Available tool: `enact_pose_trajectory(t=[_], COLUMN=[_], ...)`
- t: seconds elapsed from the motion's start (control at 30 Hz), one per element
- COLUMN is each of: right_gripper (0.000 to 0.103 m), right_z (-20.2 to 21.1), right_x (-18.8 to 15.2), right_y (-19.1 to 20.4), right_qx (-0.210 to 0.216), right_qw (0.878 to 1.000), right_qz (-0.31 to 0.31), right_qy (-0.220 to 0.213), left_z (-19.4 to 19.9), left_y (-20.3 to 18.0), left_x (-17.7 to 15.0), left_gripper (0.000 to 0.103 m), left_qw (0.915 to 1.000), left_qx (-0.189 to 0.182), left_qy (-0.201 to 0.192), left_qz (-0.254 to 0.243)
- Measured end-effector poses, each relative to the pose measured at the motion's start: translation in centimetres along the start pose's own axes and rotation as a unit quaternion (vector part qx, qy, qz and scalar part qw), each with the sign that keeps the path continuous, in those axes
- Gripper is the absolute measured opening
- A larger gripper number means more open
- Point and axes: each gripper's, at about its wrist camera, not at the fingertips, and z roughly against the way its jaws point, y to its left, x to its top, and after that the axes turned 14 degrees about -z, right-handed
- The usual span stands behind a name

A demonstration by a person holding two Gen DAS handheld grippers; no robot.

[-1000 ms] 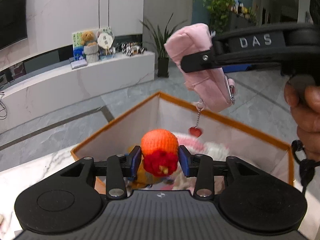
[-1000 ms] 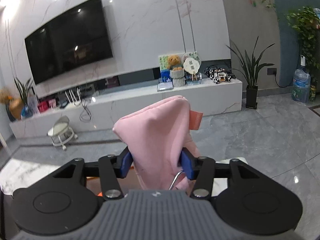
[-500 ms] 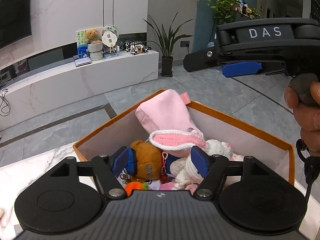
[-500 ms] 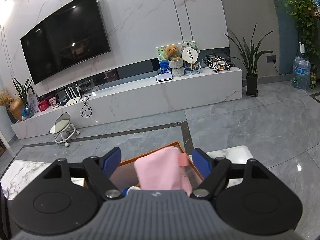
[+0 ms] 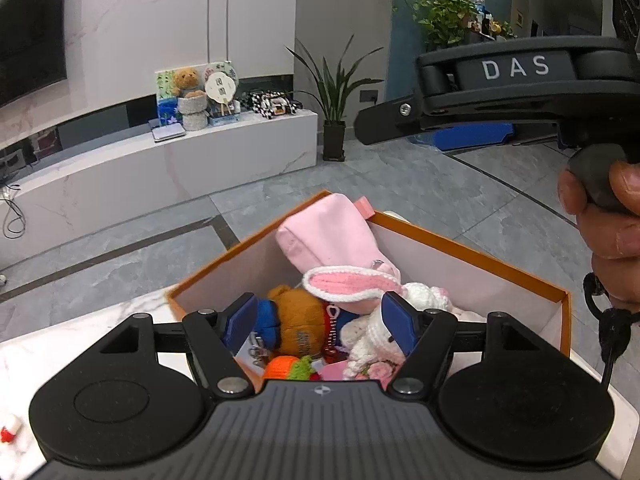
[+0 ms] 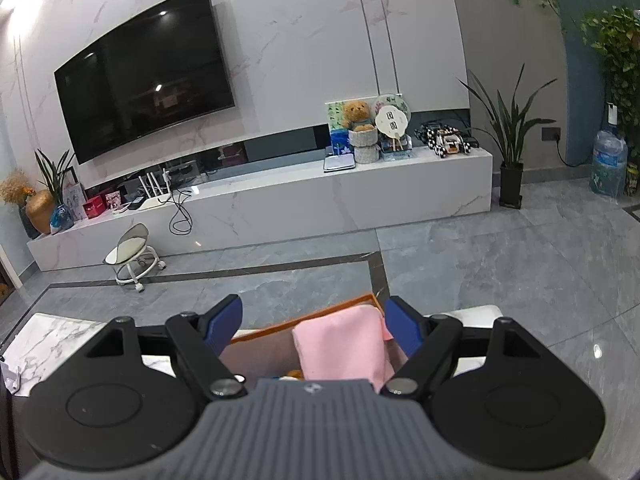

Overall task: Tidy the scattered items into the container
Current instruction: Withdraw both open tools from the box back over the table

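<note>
An orange-rimmed box (image 5: 472, 256) stands on the white marble table. In it lie a pink pouch (image 5: 328, 232), a brown bear (image 5: 300, 320), a white knitted rabbit with a pink ear (image 5: 344, 284) and an orange knitted toy (image 5: 280, 368). My left gripper (image 5: 320, 324) is open and empty, just above the box's near side. My right gripper (image 6: 312, 324) is open and empty, above the box, with the pink pouch (image 6: 340, 344) below it. The right gripper also shows in the left wrist view (image 5: 472, 120), high at the right.
The orange box rim (image 6: 280, 326) shows under the right gripper. A small red and white item (image 5: 8, 430) lies on the table at the far left. Beyond the table are grey floor, a white TV bench (image 6: 280, 200) and a stool (image 6: 134, 256).
Both grippers have opened. The left one dropped the orange knitted toy into the box and the right one dropped the pink pouch into it. Both grippers have pulled up slightly.
</note>
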Motion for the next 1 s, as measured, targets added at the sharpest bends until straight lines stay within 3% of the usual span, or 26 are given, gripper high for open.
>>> enact_pose_trajectory(t=[0.47,0.83,1.0], right_gripper=[0.08,0.083,0.084], right_z=[2.6,5.5,7.2], right_x=[-0.2,-0.7,-1.1], right_y=[5.3,11.0,13.8], right_qx=[0.047,0.101,0.132], right_qw=[0.998,0.991,0.986], right_qz=[0.038,0.068,0.077], right_qy=[-0.023,-0.046,-0.064], left_z=[8.0,16.2,20.2], left_y=[2.6,5.5,6.9], left_x=[-0.7,-1.8,-2.5], left_gripper=[0.081,0.083,0.088], left_qw=[0.9978,0.9901,0.9876], left_qx=[0.065,0.139,0.15], left_qy=[-0.01,-0.021,-0.044], left_qz=[0.0,0.001,0.014])
